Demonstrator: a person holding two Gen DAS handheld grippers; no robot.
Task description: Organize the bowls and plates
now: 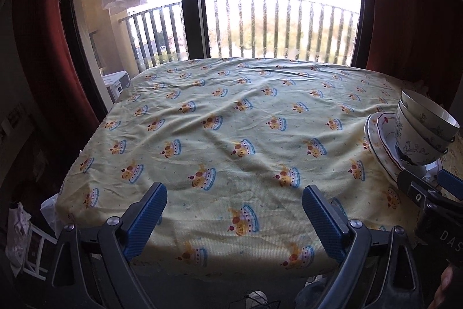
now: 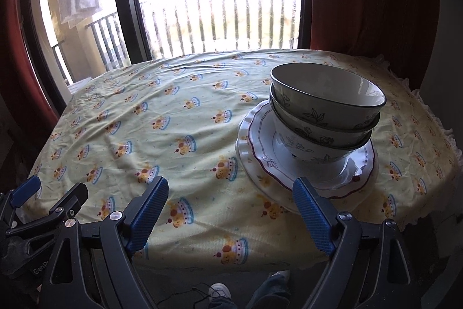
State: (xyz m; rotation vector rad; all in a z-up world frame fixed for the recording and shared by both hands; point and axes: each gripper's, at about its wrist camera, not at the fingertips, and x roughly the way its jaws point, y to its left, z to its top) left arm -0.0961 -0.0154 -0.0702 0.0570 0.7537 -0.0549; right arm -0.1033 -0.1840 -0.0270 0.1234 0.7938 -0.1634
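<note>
Across the worktop [image 2: 173, 135] lies a wrinkled pale-yellow cloth printed with little cakes. Toward its right side sit two stacked white scallop-edged plates [image 2: 260, 164], the upper one rimmed in dark red, and on them three nested white ceramic bowls with dark floral drawings [image 2: 324, 118]. My right tongs [image 2: 231, 210] stand spread wide, gripping nothing, the right blue pad just in front of the plates' near edge; whether it touches them I cannot tell. My left tongs [image 1: 234, 217] gape equally wide over bare cloth, empty.
</note>
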